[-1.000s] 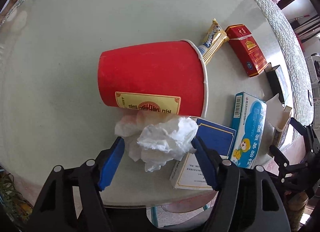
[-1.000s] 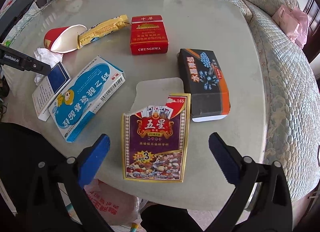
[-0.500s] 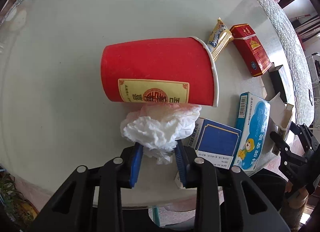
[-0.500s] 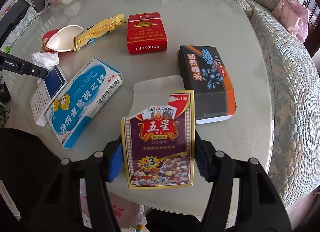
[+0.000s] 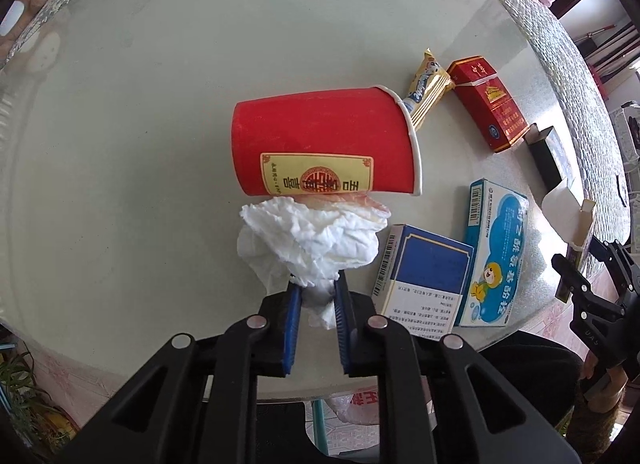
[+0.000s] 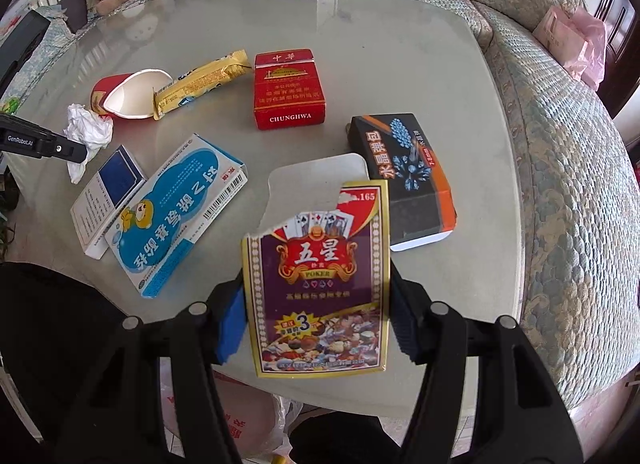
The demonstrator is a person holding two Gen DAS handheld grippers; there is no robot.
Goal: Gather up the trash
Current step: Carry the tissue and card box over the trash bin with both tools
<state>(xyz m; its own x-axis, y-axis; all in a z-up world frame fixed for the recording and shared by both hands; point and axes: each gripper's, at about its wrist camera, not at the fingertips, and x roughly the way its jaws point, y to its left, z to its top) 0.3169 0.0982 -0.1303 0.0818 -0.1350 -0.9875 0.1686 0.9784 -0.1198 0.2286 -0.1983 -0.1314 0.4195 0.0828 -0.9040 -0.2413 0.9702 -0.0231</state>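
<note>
Table (image 6: pixel 400 64): glass top, litter spread across it, and I'm working from the near edge.
Poker box (image 6: pixel 316 280): at 6 o'clock in the right view; my right claw (image 6: pixel 316 324) is clamped on its two long sides. Thin card, torn open at the top, so I'd say light and easily crushed; low on the sides is the place.
Tissue (image 5: pixel 316 240): crumpled against the tipped red cup (image 5: pixel 324 148), 6 o'clock of it; my left claw (image 5: pixel 316 304) pinches its lower tail. Soft, near weightless, may tear.

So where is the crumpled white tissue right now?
The crumpled tissue is pinched in the left hand-held gripper, low in the left wrist view, just in front of the tipped red paper cup and left of the blue-and-white box.
</note>
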